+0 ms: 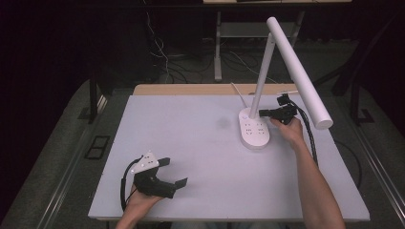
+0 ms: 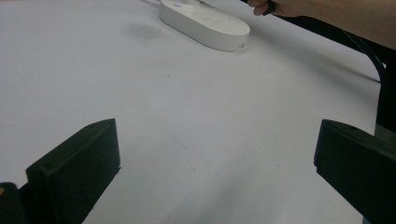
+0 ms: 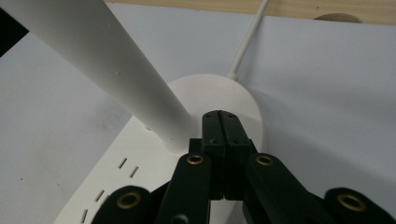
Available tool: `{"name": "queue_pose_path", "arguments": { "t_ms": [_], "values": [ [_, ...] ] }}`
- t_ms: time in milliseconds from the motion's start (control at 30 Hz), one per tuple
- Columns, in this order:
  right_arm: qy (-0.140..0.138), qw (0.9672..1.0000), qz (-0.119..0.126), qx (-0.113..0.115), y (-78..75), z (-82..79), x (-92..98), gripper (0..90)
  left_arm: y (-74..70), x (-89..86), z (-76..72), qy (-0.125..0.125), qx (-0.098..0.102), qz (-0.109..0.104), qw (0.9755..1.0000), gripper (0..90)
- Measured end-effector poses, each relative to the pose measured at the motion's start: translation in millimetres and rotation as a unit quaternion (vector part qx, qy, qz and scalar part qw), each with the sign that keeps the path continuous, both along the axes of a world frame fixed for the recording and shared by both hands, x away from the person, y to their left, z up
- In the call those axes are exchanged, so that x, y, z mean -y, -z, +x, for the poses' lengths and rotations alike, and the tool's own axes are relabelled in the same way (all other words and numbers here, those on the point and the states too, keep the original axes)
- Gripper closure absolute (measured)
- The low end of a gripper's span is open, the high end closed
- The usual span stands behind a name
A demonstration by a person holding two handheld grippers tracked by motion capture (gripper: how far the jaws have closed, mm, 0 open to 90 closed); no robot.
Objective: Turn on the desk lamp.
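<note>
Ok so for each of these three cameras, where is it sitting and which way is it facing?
High view: above the person's side, facing forward and down on the table; both forearms, left gripper and right gripper show.
Left gripper view: low over the table, between its open jaws, toward the lamp base; the other hand shows.
Right gripper view: at the lamp base, jaws together beside the lamp stem.
All three share the lamp base.

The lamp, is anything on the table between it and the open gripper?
No. Only bare table lies between the left gripper and the lamp. The right gripper sits shut beside the lamp's stem.
</note>
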State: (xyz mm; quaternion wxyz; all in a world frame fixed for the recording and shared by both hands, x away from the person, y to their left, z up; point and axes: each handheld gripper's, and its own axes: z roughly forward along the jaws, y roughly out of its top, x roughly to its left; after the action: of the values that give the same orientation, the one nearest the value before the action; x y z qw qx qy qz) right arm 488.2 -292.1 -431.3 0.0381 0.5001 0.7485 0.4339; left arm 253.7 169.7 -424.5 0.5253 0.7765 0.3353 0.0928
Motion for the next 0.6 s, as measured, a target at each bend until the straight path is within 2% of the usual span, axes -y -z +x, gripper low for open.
{"name": "queue_pose_path", "arguments": {
  "t_ms": [100,233,600],
  "values": [
    [-0.001,1.0,0.001,-0.001,1.5,-0.1,-2.3,89.7,0.1,-0.4,0.0,-0.001,0.0,-0.001,1.0,0.0],
    [-0.005,0.9997,-0.02,0.012,0.0,-1.5,-7.8,89.8,0.1,-0.1,0.0,-0.001,0.0,-0.001,1.0,0.0],
    [0.004,0.9996,-0.022,0.015,1.7,-3.4,-9.7,90.0,-0.5,-0.3,-0.8,0.0,0.001,-0.002,1.0,0.0]
  ]
}}
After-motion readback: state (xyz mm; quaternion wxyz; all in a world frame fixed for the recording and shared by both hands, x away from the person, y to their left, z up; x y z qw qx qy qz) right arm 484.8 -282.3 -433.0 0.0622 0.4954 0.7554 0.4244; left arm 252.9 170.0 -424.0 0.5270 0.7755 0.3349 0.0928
